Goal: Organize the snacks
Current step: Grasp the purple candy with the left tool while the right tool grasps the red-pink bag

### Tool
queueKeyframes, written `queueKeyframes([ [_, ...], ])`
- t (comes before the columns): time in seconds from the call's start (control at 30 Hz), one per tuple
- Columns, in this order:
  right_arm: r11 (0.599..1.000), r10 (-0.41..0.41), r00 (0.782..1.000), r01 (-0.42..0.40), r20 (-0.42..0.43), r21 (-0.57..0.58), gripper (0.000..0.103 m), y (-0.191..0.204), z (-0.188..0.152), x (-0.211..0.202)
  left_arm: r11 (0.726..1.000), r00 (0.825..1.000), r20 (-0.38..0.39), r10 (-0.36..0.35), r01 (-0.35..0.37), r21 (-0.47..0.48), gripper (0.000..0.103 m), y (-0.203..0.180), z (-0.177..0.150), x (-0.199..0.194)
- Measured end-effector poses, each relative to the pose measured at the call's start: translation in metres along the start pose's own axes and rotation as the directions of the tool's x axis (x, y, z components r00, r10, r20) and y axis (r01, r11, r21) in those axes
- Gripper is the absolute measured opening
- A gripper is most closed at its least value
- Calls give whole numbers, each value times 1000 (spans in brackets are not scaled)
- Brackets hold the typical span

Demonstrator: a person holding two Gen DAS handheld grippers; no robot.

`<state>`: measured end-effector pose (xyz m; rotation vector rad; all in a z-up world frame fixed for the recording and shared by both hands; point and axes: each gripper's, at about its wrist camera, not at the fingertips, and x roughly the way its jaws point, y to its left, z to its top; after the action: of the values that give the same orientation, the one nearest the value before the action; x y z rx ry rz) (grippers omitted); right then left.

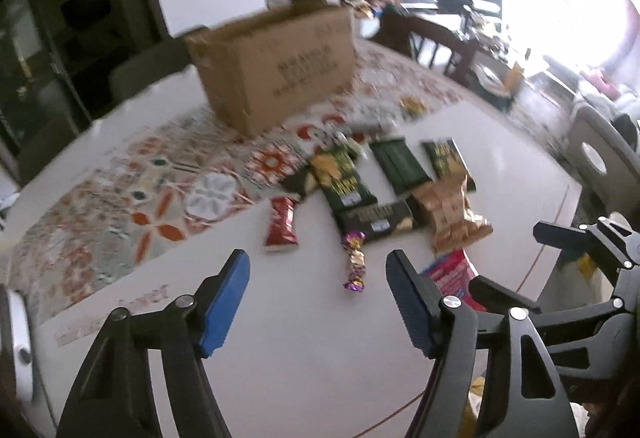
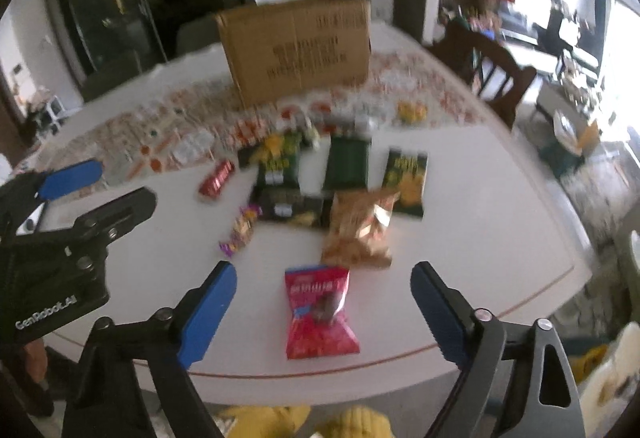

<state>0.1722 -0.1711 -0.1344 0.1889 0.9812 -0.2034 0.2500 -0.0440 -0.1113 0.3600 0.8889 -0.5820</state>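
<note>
hovering over the near edge of the white table (image 2: 500, 222), the left gripper (image 1: 318, 302) and the right gripper (image 2: 324, 312) both have their blue pads spread apart with nothing between them. the snacks lie scattered in front of them: a red-pink bag (image 2: 318, 312) sits nearest, just beyond the right gripper's fingers, with a crinkled gold bag (image 2: 360, 228) just behind it. a purple-and-gold wrapped candy (image 1: 355, 262) lies ahead of the left gripper, and a small red packet (image 1: 281, 221) lies to its left. several dark green packets (image 2: 346, 162) lie farther back. a brown cardboard box (image 2: 298, 48) stands on the patterned cloth (image 1: 132, 194) at the far side.
</note>
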Motion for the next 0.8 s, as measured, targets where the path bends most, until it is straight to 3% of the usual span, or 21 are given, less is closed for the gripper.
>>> queueKeyframes([
  [0.13, 999, -24, 998, 26, -66, 42, 84, -1, -6, 23, 998, 998, -44, -44, 46, 39, 62, -2, 2, 28],
  [0.27, 999, -30, 995, 34, -97, 39, 84, 2, -12, 43, 994, 994, -73, -84, 88, 60, 61, -8, 3, 54],
  [0.4, 999, -28, 990, 33, -137, 28, 76, 7, -19, 57, 989, 988, -105, -111, 120, 82, 58, -16, 2, 74],
  [0.6, 998, -43, 991, 50, -124, 48, 76, 4, -24, 65, 985, 979, -162, -123, 141, 102, 44, -26, -3, 96],
  [0.8, 998, -32, 991, 39, -131, 49, 64, 4, -28, 72, 985, 980, -168, -106, 126, 115, 36, -26, -6, 103],
])
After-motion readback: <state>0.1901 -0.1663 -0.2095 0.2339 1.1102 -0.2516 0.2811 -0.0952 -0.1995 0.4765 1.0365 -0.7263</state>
